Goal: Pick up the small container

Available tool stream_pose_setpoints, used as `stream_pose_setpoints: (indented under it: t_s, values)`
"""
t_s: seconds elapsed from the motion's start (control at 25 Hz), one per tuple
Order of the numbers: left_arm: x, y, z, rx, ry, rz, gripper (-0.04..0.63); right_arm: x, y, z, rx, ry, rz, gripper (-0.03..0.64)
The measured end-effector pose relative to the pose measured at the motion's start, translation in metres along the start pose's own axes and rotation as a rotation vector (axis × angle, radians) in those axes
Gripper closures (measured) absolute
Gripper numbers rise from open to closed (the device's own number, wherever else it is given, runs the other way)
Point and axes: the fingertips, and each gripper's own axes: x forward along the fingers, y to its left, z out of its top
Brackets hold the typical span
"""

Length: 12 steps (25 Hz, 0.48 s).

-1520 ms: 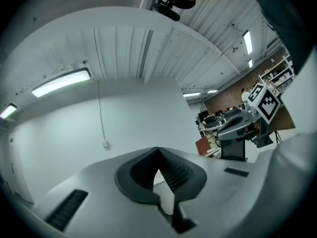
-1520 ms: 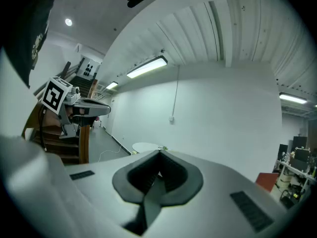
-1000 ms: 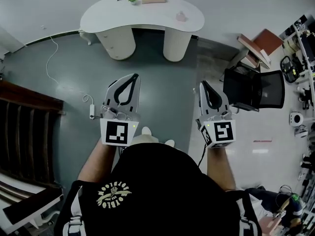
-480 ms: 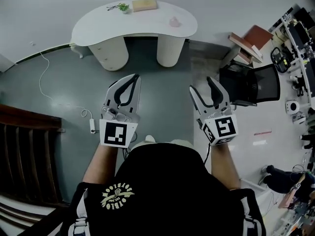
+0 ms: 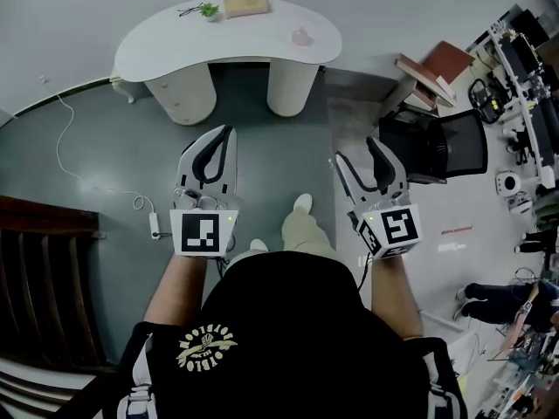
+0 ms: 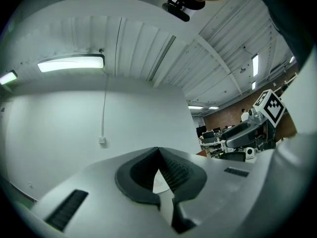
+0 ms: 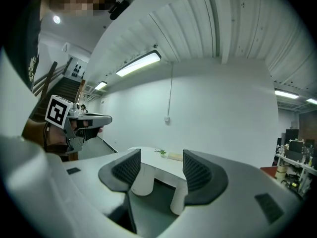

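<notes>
The small container (image 5: 301, 36), pale pink, stands on the right part of a white curved table (image 5: 175, 46) far ahead across the grey floor. My left gripper (image 5: 224, 133) is held at waist height, shut, with nothing between its pads (image 6: 171, 170). Beside it, my right gripper (image 5: 358, 152) stands open and empty. In the right gripper view the right gripper (image 7: 161, 168) frames the distant table (image 7: 154, 165) between its jaws. Both grippers are well short of the table. The container is too small to make out in either gripper view.
A tan box (image 5: 244, 5) and a small green plant (image 5: 208, 10) sit at the table's far edge. A black office chair (image 5: 441, 147) and stacked books (image 5: 432, 66) are right. A dark wooden staircase (image 5: 39, 269) is left. A cable with a power strip (image 5: 154, 225) lies on the floor.
The right gripper's jaws went from shut to open. The person has stepped forward, one foot now showing between the grippers, and the table has shifted left in the head view.
</notes>
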Motion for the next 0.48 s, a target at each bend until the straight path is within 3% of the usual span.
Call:
stream_pose_setpoints:
  t_s: [0.28, 0.48]
  values:
    - [0.030, 0.010, -0.012, -0.002, 0.019, 0.000, 0.587, 0.027, -0.020, -0.006, 0.089, -0.012, 0.025, 0.360]
    - [0.051, 0.013, -0.018, -0.013, 0.040, 0.016, 0.588, 0.048, -0.035, -0.007, 0.064, -0.013, 0.044, 0.360]
